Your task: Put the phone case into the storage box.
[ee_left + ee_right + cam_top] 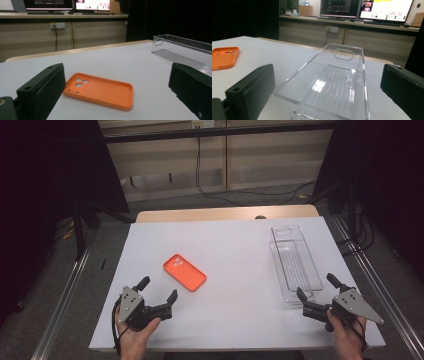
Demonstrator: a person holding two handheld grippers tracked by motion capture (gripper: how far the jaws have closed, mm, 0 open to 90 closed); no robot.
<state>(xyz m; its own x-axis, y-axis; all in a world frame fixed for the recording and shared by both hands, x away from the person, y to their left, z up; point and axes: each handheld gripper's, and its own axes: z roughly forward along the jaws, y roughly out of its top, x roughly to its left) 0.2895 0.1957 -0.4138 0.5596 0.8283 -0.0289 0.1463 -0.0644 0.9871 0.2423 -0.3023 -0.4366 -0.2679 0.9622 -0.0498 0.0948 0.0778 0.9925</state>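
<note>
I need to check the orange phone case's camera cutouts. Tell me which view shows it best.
The left gripper view: the orange phone case lies close, cutouts clear. The high view shows it small; the right gripper view catches one end.

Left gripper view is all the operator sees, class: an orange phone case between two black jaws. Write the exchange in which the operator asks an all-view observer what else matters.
Operator: Where is the other tool?
Observer: The right tool sits at the table's near right corner, jaws open, facing the near end of the clear tray.
Operator: Is anything in that tray?
Observer: No. The right gripper view looks straight into it: a bare ribbed floor and a handle slot in the far wall.
Operator: How does the phone case lie on the table?
Observer: From above, the phone case lies at a slant, camera cutouts toward the far left, ahead and to the right of the open left tool, untouched.
</note>
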